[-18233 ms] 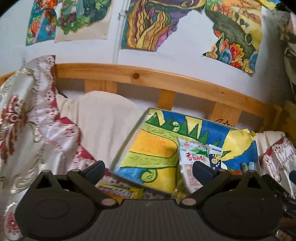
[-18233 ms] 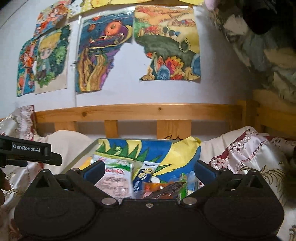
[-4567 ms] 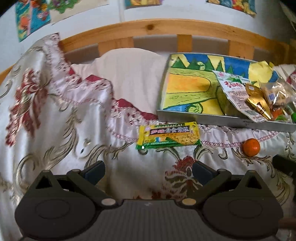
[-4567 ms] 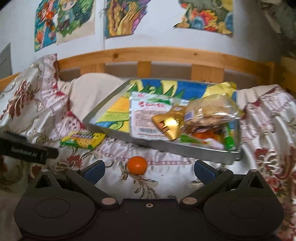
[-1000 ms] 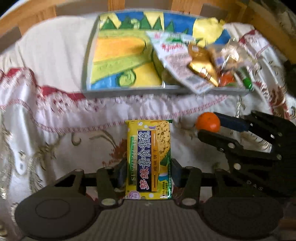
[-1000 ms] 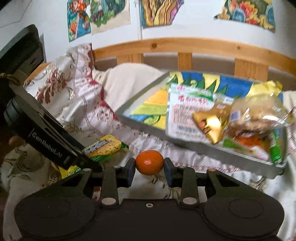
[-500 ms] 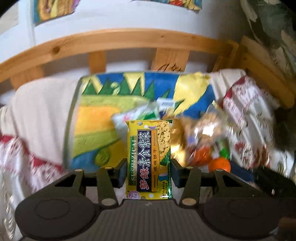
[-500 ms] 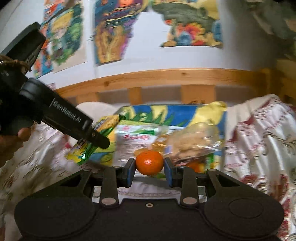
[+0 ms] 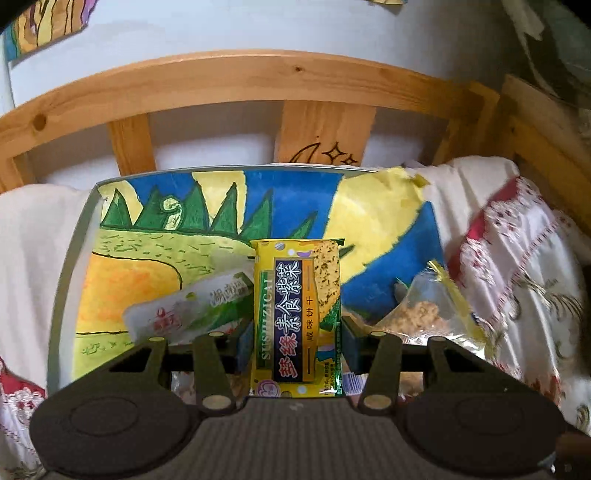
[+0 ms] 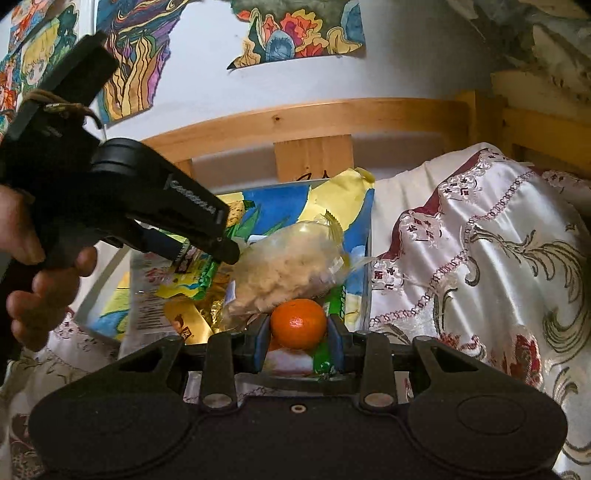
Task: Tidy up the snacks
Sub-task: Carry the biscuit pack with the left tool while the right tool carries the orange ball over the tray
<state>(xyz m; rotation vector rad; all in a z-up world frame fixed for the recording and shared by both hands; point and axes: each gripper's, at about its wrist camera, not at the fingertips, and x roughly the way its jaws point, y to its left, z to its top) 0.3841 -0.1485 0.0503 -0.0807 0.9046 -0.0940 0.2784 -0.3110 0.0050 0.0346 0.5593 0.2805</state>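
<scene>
Left gripper is clamped on a yellow cracker packet, which stands upright between the blue pads with its dark label and Chinese lettering facing the camera. It hangs above a shallow metal tray whose floor is lined with a bright painting of green spikes, a yellow shape and blue sky. Low in the tray, just left of the packet, lies a white and green snack bag. To the packet's right sits a clear bag of pale crumbly snacks with a yellow edge. Behind the tray runs a wooden bed rail against a white wall, and patterned white and red satin bedding spreads out at the right.

From the right wrist view, the person's left hand grips the black handle at the far left, with the left gripper reaching over the tray. Beside it lie a gold foil packet and the clear bag. Right gripper is closed around a small orange tangerine, held just above the tray's near right corner, over a green wrapped stick. Colourful drawings hang on the wall above.
</scene>
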